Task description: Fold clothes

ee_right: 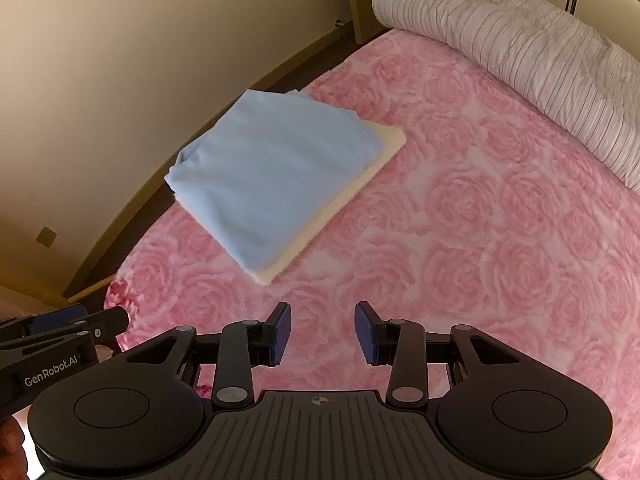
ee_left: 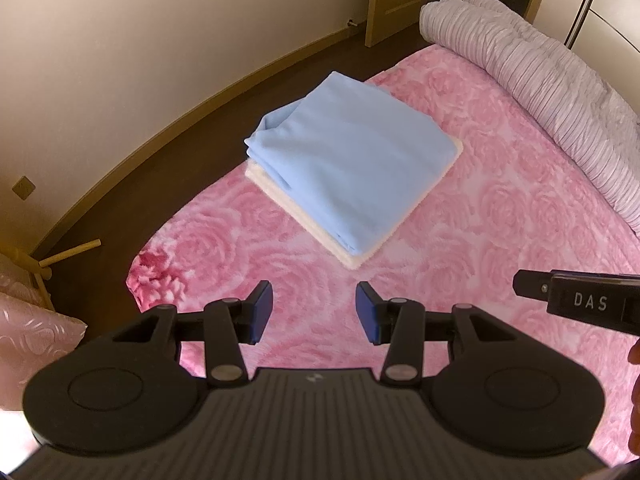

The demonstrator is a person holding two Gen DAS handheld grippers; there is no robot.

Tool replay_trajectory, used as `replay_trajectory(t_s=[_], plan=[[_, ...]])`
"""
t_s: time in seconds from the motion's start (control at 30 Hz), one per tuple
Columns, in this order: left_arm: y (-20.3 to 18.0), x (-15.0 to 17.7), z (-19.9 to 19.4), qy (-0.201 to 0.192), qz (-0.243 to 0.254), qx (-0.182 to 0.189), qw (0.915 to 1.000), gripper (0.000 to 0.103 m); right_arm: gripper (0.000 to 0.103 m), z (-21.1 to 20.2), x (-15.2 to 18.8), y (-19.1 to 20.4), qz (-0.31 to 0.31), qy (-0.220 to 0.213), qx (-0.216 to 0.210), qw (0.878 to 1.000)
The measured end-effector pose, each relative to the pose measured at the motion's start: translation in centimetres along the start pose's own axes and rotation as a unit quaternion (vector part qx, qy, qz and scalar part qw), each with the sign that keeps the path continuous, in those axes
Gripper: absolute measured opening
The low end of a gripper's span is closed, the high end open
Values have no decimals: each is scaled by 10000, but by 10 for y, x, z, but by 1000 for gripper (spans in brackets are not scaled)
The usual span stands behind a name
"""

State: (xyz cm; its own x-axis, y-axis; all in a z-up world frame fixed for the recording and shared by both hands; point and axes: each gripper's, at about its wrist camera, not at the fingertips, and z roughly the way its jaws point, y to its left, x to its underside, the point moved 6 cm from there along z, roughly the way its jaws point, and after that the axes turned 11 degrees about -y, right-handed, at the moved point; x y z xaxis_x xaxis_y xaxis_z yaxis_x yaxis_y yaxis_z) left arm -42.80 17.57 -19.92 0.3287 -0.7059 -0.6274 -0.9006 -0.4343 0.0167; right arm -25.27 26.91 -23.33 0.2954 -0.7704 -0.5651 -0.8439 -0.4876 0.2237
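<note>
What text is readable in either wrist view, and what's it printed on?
"DAS": white letters on the black body of the right tool, seen at the right edge of the left wrist view.
"GenRobot.AI": white print on the black body of the left tool, seen at the left edge of the right wrist view.
Small emblem on each camera's own housing: a mark, no letters readable.

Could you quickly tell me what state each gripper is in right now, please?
Left gripper: open, jaws apart, nothing between them, above the pink blanket.
Right gripper: open, jaws apart, holding nothing.
</note>
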Motion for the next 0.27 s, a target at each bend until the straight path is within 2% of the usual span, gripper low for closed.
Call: replay_trajectory(t_s=[0.27], plan=[[14,-10,-23,-590,169,-4,9981,42,39,-18,3,18,4,-198,76,9998]])
